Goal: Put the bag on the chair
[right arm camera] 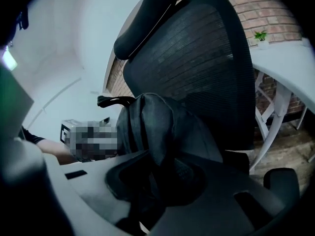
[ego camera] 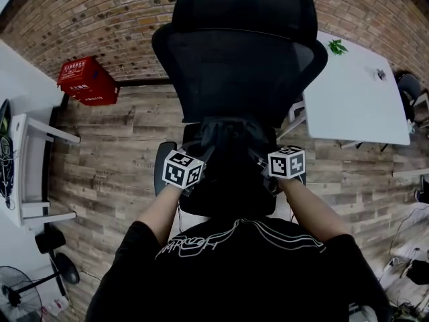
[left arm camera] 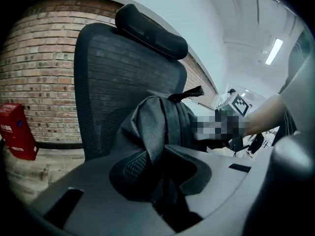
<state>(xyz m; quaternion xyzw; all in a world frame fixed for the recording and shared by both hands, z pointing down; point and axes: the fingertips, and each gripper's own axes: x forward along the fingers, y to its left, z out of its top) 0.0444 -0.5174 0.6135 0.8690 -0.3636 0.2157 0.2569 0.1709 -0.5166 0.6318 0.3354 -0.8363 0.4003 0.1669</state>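
Observation:
A black bag [ego camera: 231, 136] hangs upright just in front of the mesh backrest of a black office chair [ego camera: 241, 52], above the seat [ego camera: 201, 203]. My left gripper [ego camera: 208, 151] grips the bag's left side and my right gripper [ego camera: 260, 154] its right side. In the left gripper view, bag fabric [left arm camera: 157, 127] is pinched between the jaws of the left gripper [left arm camera: 157, 181]. The right gripper view shows the same: the bag [right arm camera: 157, 122] folds into the right gripper [right arm camera: 157, 181]. The bag's underside is hidden, so whether it touches the seat I cannot tell.
A red crate [ego camera: 87, 80] stands by the brick wall at the left. A white table [ego camera: 358, 92] with a small plant [ego camera: 337, 46] stands close to the chair's right side. A white desk [ego camera: 33, 173] and a fan [ego camera: 27, 287] are at the left edge.

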